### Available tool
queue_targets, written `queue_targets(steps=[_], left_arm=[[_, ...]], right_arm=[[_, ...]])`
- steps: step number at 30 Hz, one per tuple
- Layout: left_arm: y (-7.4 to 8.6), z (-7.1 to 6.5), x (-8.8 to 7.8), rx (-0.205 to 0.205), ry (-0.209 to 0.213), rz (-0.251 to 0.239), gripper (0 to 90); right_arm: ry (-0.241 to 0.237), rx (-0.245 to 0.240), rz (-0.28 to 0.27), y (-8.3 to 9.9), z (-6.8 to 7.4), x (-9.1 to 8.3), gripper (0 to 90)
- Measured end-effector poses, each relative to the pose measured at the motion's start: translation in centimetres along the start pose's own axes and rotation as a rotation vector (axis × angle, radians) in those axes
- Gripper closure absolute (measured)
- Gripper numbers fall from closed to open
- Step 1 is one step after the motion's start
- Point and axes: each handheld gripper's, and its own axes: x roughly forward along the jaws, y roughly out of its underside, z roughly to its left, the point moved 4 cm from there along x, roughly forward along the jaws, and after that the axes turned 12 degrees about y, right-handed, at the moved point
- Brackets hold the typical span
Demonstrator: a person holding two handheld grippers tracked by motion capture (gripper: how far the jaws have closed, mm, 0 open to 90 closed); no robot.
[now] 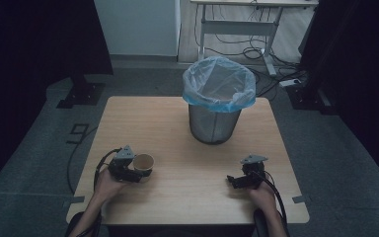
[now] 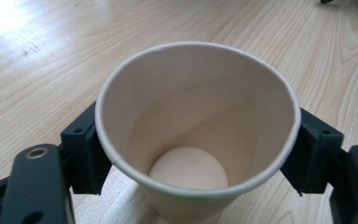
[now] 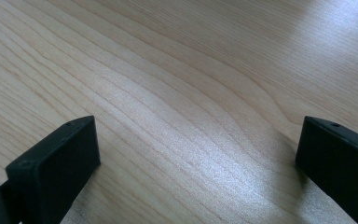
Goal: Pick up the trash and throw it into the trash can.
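An empty paper cup [image 2: 198, 135] is pinched upright between the left gripper's [image 2: 196, 154] jaws; the right gripper [image 3: 198, 163], at 3 o'clock, is spread over the bare table [image 3: 177, 70].

Left claw [image 1: 137, 170] clamped shut around a cup, right claw [image 1: 233, 181] jaws spread wide, low

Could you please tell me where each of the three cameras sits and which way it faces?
High view: above the person's side, looking forward and down at the table and bin; forearms, both grippers show.
Left gripper view: on the left gripper, looking along its jaws, which flank the paper cup.
Right gripper view: on the right gripper, jaws apart over bare wood.
Shared: the cup shows in the high and left gripper views.
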Motion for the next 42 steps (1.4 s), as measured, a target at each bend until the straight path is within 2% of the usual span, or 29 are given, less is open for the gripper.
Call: queue_targets(steps=[8,21,37,42], left_arm=[[-1.0,0.1,-0.4,0.009,-0.008,-0.003,23.8],[-3.8,0.3,-0.4,0.03,-0.019,0.004,24.1],[-8.3,1.0,-0.9,0.048,-0.004,-0.009,24.4],[-9.6,1.3,-1.1,0.042,0.003,-0.021,24.5]], right_arm=[[0.0,0.0,0.0,0.0,0.0,0.0,0.0],[-0.01,-0.008,-0.001,0.0,0.0,0.1,0.0],[-0.012,-0.012,-0.001,-0.1,-0.1,0.1,0.0],[-0.015,-0.016,-0.001,-0.1,-0.1,0.1,0.0]])
